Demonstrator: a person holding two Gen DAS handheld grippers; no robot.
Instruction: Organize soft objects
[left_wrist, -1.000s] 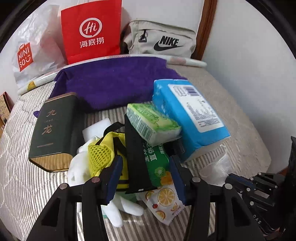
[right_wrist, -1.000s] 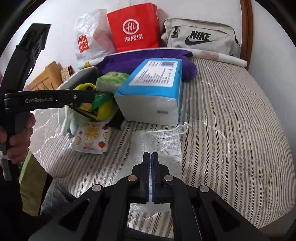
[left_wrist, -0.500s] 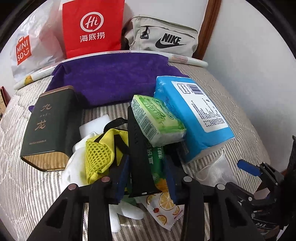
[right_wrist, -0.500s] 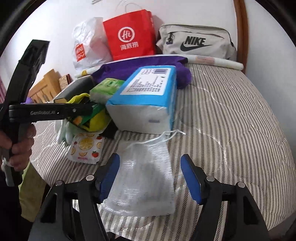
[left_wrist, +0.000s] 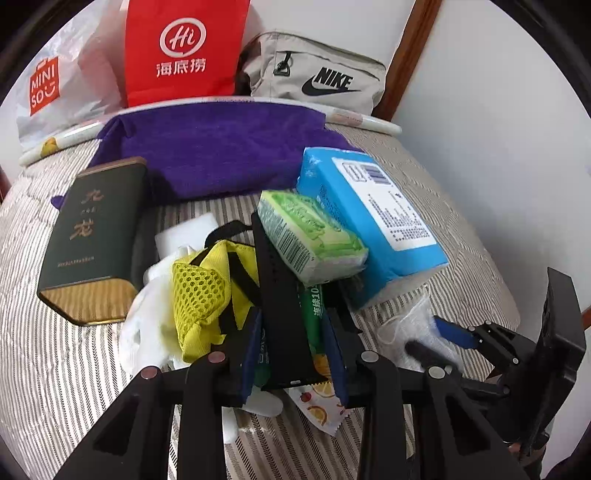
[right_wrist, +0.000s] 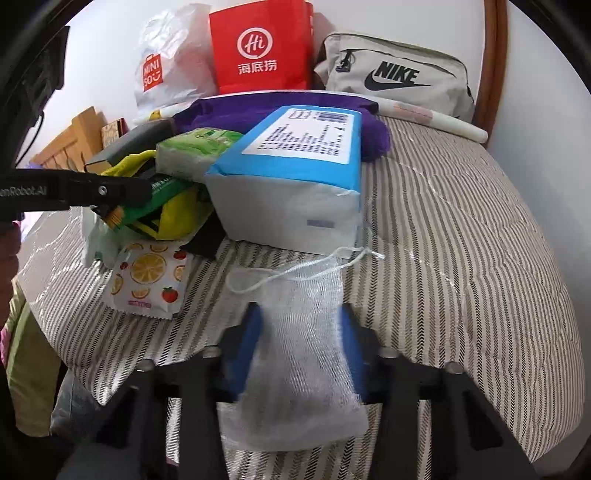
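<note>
Right gripper is closing on the mesh pouch at the near edge; pads touch its sides. Left gripper is closing narrow around the black strap in the left pile. Advice: grip mid-body and lift slowly, so neighbours stay put.

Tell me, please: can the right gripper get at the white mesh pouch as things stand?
Probably yes. The white mesh pouch lies alone on the striped bedcover, already between the closing jaws of the right gripper; nothing covers it.
</note>
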